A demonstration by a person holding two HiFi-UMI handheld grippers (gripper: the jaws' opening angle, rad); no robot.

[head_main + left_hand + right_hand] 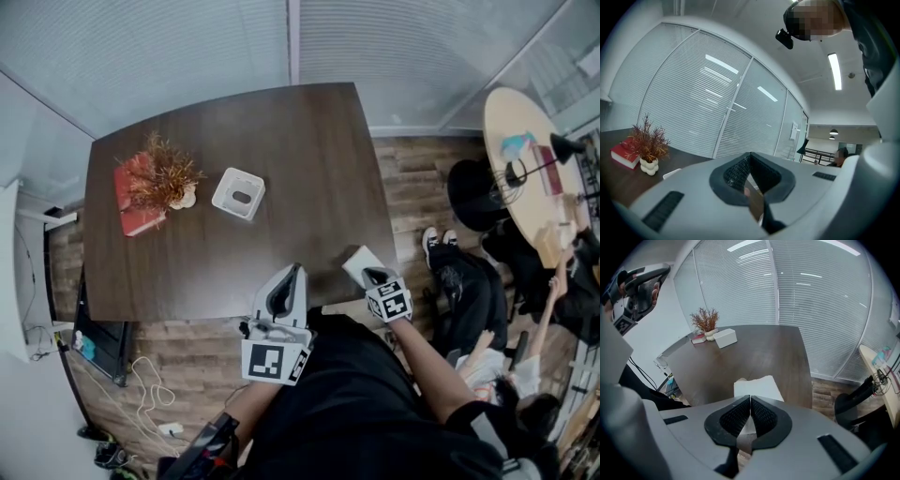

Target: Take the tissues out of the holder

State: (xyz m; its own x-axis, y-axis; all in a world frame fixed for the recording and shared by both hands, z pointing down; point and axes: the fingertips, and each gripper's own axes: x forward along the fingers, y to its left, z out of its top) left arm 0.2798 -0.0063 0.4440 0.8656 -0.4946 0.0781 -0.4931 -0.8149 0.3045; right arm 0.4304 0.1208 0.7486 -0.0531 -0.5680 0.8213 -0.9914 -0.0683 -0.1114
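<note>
On the dark wooden table (309, 169) lie flat white tissues (359, 263).

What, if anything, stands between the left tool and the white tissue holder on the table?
Nothing visible. Only bare table lies between the left tool and the tissue holder. The red book and dried plant sit left of that line; the tissue in the right tool lies to its right.

Dark wooden table (309, 159), red book (131, 221), dried plant (165, 178), white tissue holder (225, 199), tissues (359, 263) at near edge
</note>
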